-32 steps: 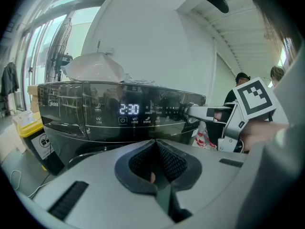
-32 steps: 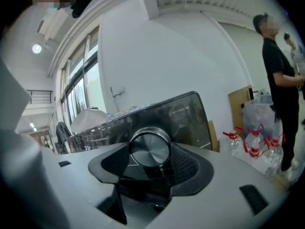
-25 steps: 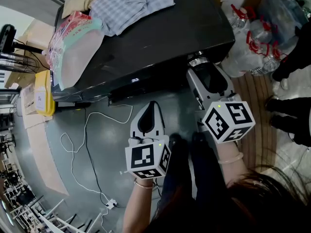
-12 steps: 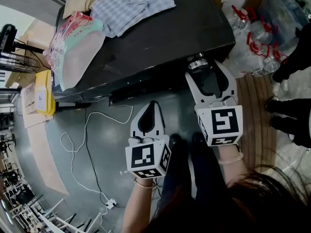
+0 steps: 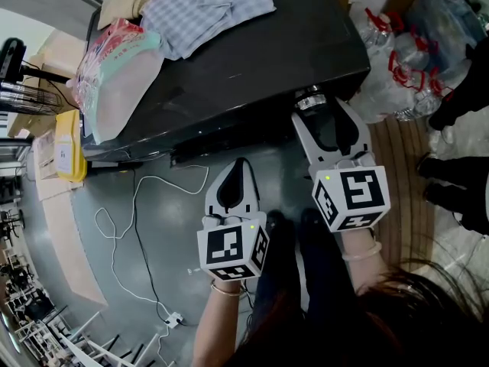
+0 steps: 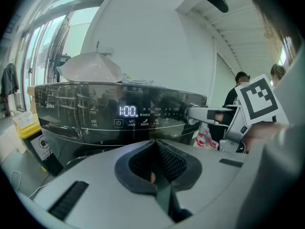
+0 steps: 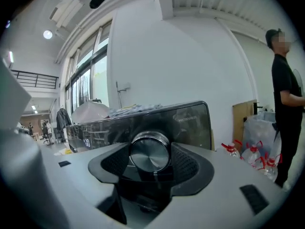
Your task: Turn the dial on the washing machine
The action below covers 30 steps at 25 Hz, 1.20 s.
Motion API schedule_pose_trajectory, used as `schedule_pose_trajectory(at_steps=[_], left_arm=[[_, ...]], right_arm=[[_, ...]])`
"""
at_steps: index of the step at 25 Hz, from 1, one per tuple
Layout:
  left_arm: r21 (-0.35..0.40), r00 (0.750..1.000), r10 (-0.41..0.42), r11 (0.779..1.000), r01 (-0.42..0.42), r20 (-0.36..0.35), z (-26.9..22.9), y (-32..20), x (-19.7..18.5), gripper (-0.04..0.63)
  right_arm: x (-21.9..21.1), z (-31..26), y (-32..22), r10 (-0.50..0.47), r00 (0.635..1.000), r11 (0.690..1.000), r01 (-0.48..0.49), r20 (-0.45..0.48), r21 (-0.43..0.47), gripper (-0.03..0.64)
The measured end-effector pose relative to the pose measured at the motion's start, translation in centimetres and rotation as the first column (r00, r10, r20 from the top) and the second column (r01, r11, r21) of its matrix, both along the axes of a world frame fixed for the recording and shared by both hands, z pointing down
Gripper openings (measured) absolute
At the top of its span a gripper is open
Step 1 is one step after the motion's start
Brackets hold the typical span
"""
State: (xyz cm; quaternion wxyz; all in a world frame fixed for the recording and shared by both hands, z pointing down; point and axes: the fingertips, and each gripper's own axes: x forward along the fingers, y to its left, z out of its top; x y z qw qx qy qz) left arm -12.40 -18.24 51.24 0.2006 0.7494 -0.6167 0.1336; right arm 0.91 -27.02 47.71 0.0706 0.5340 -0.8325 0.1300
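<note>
Gripping the silver dial (image 7: 149,151) at the washing machine's (image 5: 252,60) right front corner, the right hand-held gripper (image 5: 321,109) looks mid-turn, remaining rotation unclear, while the left hand-held gripper (image 6: 155,149) hangs closed and empty before the machine's front.

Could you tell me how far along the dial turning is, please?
Done: the right tool has closed on the dial, and the display now reads 1:00, down from 2:30, so the dial has been turned. In hand: the right tool grips the dial, while the left tool is shut, empty and held off the machine. Left: any further turning, then letting go.
</note>
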Motion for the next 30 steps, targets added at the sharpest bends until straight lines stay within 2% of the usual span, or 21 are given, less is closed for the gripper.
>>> schedule_pose_trajectory(at_steps=[7, 11, 18, 30], left_arm=[[0.002, 1.0, -0.01, 1.0, 0.01, 0.001, -0.02, 0.04, 0.03, 0.018], [0.005, 1.0, -0.018, 1.0, 0.018, 0.0, -0.01, 0.19, 0.15, 0.018], [0.001, 1.0, -0.03, 1.0, 0.03, 0.0, 0.11, 0.34, 0.25, 0.018], [0.012, 0.998, -0.055, 0.998, 0.055, 0.006, -0.68, 0.21, 0.18, 0.018]], right_arm=[[0.24, 0.05, -0.1, 0.026, 0.989, 0.998, -0.018, 0.146, -0.055, 0.296], [0.35, 0.05, -0.12, 0.041, 0.981, 0.997, -0.028, 0.188, -0.073, 0.295], [0.13, 0.19, -0.19, 0.019, 0.987, 0.997, -0.008, 0.161, -0.073, 0.295], [0.46, -0.3, 0.63, -0.015, 0.998, 0.999, 0.017, 0.054, -0.038, 0.29]])
